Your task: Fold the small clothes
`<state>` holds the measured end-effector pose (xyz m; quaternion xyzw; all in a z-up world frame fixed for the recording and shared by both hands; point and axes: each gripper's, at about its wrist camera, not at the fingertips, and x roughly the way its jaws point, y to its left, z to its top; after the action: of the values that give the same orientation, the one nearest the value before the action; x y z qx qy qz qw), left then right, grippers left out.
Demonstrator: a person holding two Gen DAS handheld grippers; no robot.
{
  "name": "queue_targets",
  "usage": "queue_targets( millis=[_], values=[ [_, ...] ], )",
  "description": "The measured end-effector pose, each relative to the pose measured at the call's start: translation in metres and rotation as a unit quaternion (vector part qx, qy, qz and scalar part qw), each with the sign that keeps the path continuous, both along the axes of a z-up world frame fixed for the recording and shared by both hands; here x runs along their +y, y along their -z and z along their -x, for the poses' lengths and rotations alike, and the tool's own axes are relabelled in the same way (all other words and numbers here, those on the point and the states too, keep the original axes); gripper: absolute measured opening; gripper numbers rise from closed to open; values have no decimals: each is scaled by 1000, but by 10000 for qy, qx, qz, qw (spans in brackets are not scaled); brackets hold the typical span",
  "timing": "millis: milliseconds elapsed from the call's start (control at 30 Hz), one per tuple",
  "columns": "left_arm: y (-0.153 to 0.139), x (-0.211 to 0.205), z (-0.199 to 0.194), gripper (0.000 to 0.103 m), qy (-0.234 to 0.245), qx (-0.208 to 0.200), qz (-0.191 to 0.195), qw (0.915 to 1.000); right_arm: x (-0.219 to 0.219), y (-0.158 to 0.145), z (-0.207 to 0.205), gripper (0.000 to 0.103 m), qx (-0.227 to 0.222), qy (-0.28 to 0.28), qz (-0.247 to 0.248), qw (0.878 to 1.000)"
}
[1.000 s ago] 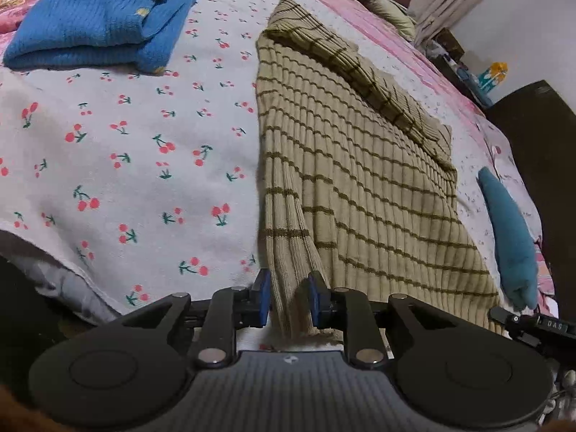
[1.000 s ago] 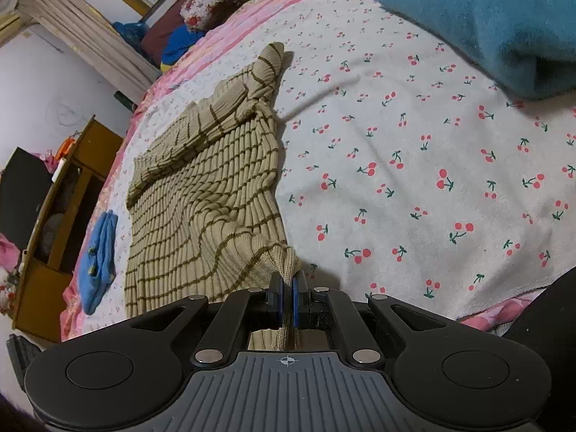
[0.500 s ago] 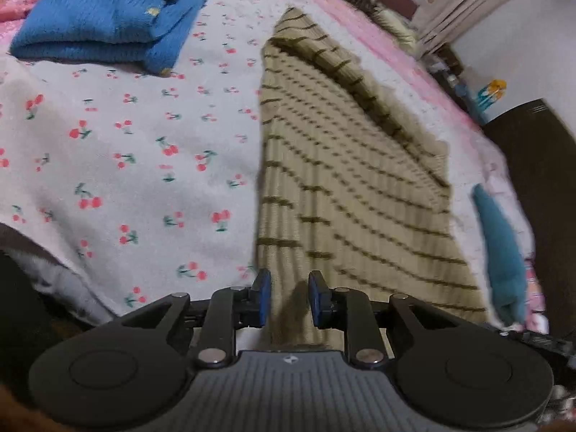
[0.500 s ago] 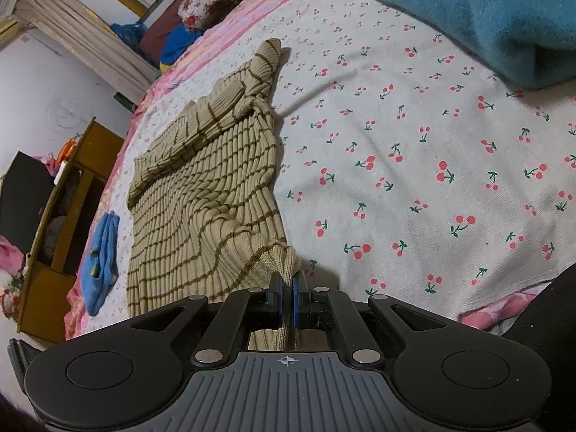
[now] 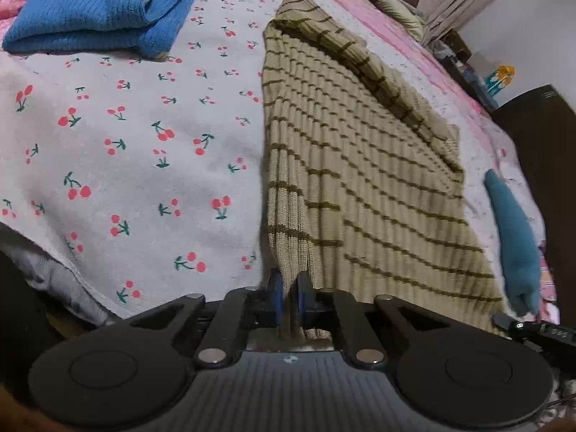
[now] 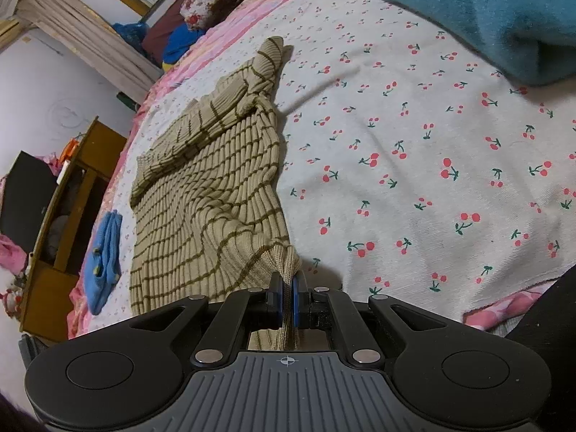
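A beige ribbed sweater with brown stripes (image 5: 360, 165) lies spread on the cherry-print bedsheet (image 5: 126, 151), its far sleeve folded across the body. My left gripper (image 5: 288, 288) is shut on the near left corner of the sweater's hem. In the right wrist view the same sweater (image 6: 216, 180) stretches away to the left, and my right gripper (image 6: 286, 291) is shut on the other near corner of the hem, which is lifted slightly off the sheet (image 6: 432, 162).
A folded blue knit sweater (image 5: 100, 10) lies at the far left of the bed. A teal garment (image 5: 511, 230) lies beyond the sweater near the bed's edge; a larger teal garment (image 6: 486, 14) lies far right. A wooden cabinet (image 6: 68, 208) stands beside the bed.
My left gripper has closed from open onto the sweater's hem corner. My right gripper has stayed shut on its corner, and the sweater has shifted only slightly.
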<state>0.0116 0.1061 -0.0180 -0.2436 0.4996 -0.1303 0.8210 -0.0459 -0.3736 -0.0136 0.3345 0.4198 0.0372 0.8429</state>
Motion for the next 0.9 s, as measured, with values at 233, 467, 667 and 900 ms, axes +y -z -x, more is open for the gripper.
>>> queue_targets(
  millis=[233,467,667,900],
  values=[
    [-36,30,-2,12,-325,-464,1387,9887,-4,-11,4,5,-318,66,-436,9985],
    [-66,47,-16,11,-589,-1026,1955,9735,-8,-36,5,5,-958,207,-946,9907],
    [-76,48,-36,10,-639,-1269,2392,9605,-7,-54,-14,5,-1329,222,-1199,9836],
    [-99,57,-79,9,-847,-1829,2604,9442,-12,-82,-54,5,-1809,374,-1358,9734]
  ],
)
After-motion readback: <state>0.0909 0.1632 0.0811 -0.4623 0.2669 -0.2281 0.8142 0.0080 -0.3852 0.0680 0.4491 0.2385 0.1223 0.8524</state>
